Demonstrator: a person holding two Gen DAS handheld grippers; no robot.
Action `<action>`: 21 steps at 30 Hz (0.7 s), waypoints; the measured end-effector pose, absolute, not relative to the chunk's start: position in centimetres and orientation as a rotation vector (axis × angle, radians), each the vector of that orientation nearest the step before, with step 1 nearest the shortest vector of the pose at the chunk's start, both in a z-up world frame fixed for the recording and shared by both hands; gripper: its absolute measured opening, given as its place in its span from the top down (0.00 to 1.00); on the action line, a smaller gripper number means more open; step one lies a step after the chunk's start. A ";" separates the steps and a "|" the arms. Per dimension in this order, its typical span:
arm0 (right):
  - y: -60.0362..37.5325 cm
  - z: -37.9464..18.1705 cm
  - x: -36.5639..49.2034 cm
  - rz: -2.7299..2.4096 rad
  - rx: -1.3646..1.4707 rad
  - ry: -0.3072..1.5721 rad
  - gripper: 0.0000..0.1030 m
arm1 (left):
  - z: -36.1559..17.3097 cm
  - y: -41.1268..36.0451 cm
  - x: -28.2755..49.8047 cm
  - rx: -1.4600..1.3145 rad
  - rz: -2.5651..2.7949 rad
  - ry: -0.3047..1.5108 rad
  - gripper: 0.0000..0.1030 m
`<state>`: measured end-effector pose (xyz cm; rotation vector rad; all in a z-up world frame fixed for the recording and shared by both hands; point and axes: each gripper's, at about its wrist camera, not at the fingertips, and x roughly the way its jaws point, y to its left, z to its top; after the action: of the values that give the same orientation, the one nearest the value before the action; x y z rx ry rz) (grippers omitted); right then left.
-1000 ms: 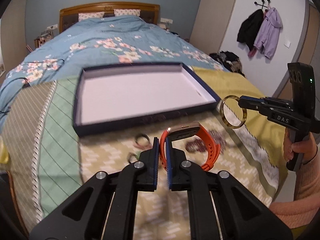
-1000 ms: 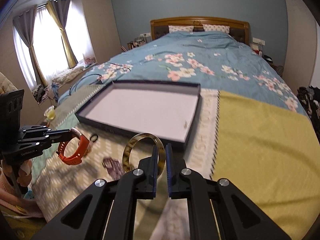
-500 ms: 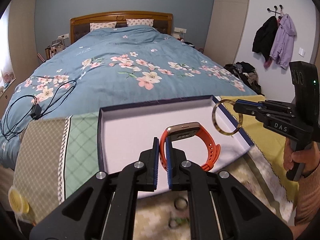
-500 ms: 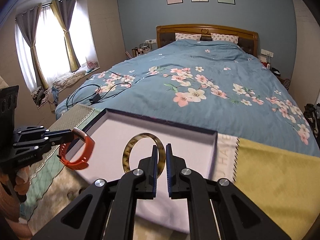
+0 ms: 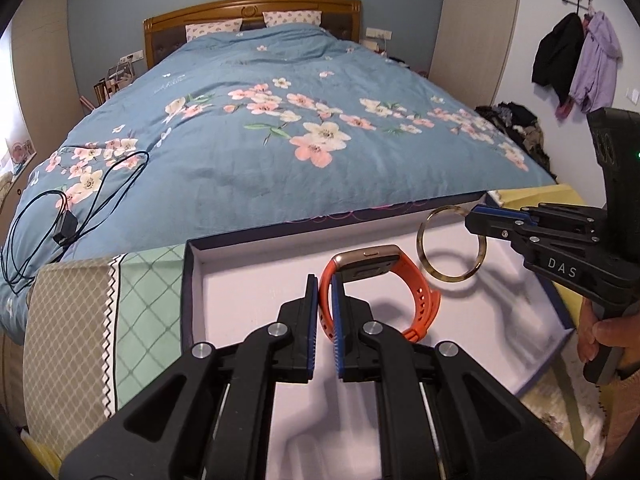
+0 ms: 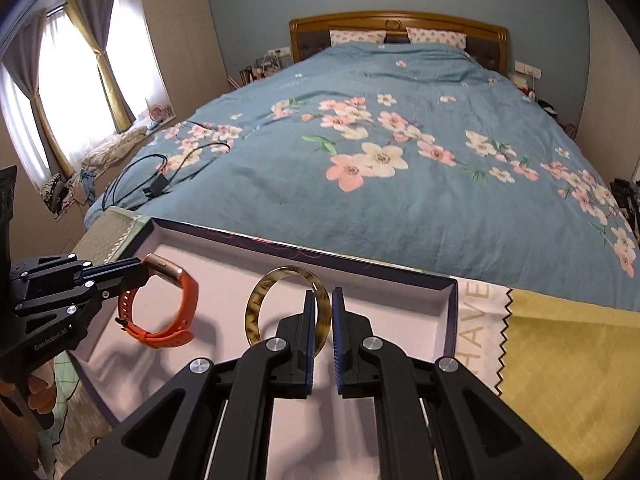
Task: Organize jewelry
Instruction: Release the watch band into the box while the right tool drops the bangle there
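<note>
My left gripper (image 5: 325,280) is shut on the strap of an orange watch (image 5: 416,280) with a gold case and holds it over the left half of a dark-rimmed tray (image 5: 192,280) with a pale lining. My right gripper (image 6: 320,296) is shut on a tortoiseshell bangle (image 6: 256,308) and holds it upright over the tray's (image 6: 450,312) middle. In the left wrist view the bangle (image 5: 424,256) hangs at the right gripper (image 5: 472,220) above the tray's right part. In the right wrist view the watch (image 6: 188,292) hangs at the left gripper (image 6: 142,268). Both pieces cast shadows on the lining.
The tray lies on patchwork cloths, green check (image 5: 144,300) to its left and yellow (image 6: 568,360) to its right, at the foot of a bed with a blue floral duvet (image 5: 304,128). A black cable (image 5: 60,216) lies on the duvet's left side.
Both grippers have moved forward and down from in front of the tray to over its lining, still carrying the watch and the bangle. The small items on the cloth have dropped out of view.
</note>
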<state>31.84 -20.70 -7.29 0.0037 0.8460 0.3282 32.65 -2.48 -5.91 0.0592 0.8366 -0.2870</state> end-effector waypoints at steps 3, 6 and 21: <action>-20.4 -7.7 32.6 0.311 -0.008 0.864 0.94 | -6.7 -2.6 34.0 0.075 -0.276 0.856 0.93; -20.3 -8.0 33.3 0.298 -0.007 0.886 0.94 | -7.3 -2.8 35.2 0.090 -0.263 0.869 0.93; -21.1 -4.8 27.2 0.390 -0.001 0.769 0.56 | -5.2 -1.3 32.8 0.070 -0.221 0.767 0.58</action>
<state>27.25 -21.09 -4.77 -0.0012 0.7692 0.3896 32.84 -1.30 -5.21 0.0697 0.7666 -0.2210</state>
